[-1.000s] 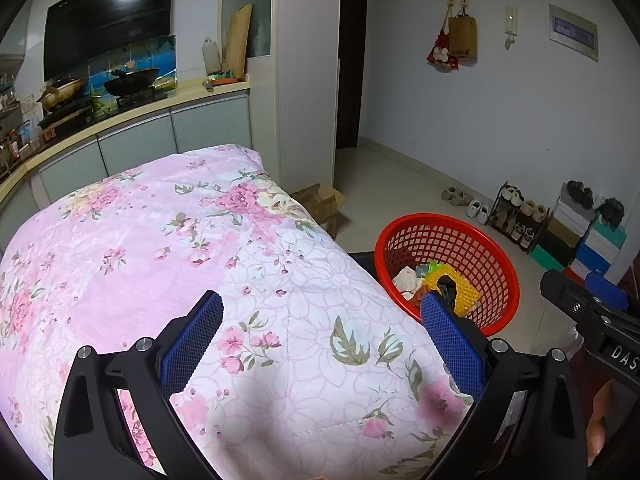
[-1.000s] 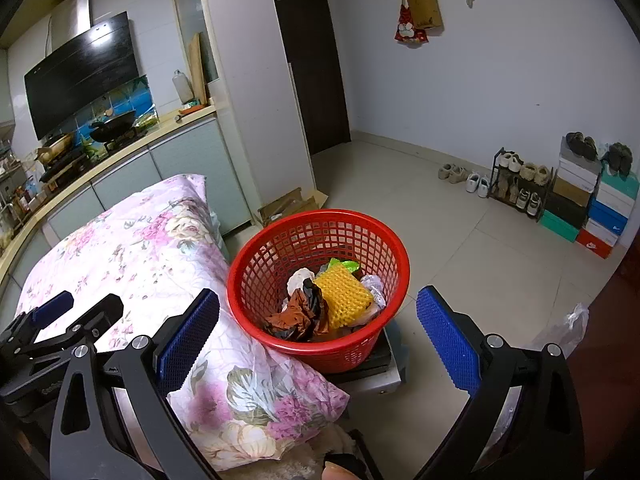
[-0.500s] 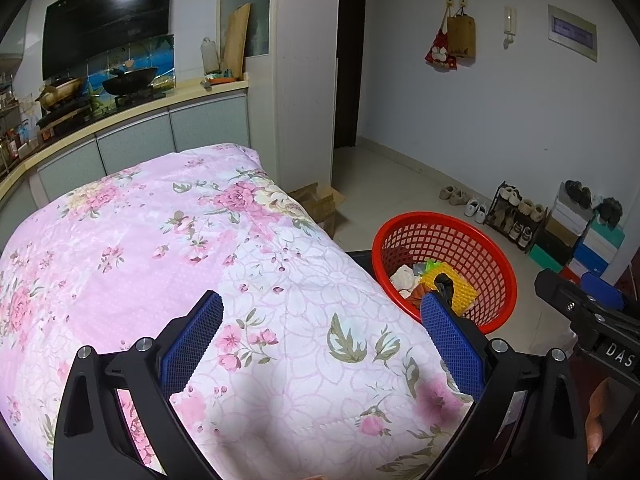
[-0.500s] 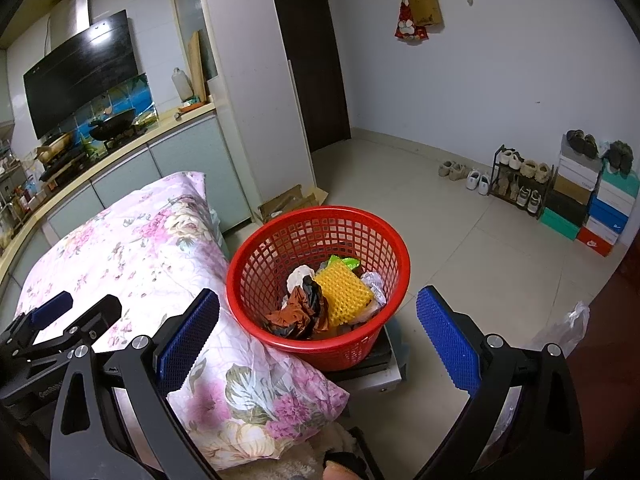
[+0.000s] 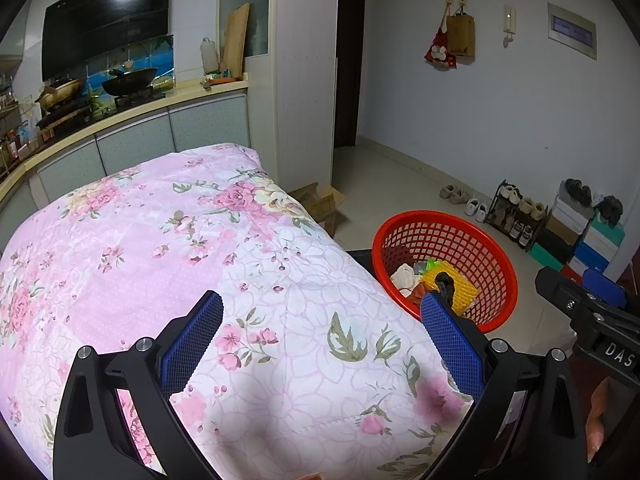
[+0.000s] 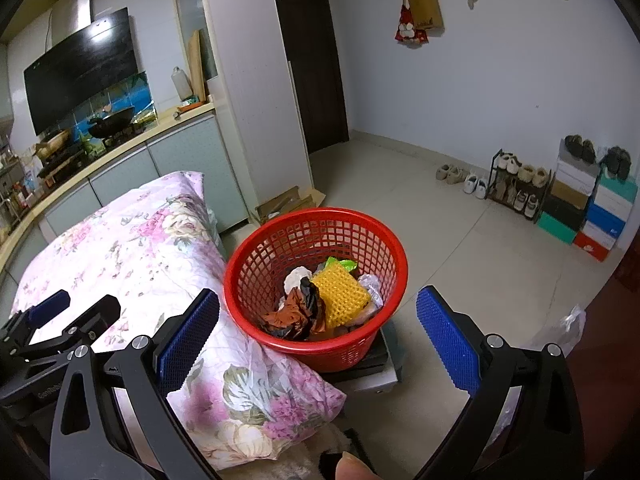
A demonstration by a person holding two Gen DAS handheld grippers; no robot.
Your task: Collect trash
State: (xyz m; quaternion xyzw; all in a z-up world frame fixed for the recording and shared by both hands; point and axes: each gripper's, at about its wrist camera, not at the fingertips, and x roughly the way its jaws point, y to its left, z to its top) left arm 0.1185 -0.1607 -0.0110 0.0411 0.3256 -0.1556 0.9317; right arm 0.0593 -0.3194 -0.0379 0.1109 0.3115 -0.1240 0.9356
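Nothing shifting since earlier; I'm holding left gripper [image 5: 320,340] and right gripper [image 6: 318,332] agape, empty; one red basket [image 6: 360,220] at 12 o'clock.

Pink floral quilt [image 5: 208,264], red basket [image 6: 320,320] on dark platform [image 6: 376,358], tiled floor [image 6: 460,248]

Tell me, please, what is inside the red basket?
The red basket holds a yellow mesh pad, a brown-black wrapper, white paper, and green scraps. Anything beneath them is covered.

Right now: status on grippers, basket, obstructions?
Left gripper open, empty. Right gripper open, empty. Red basket holds trash. Floral quilt bare, nothing blocking.
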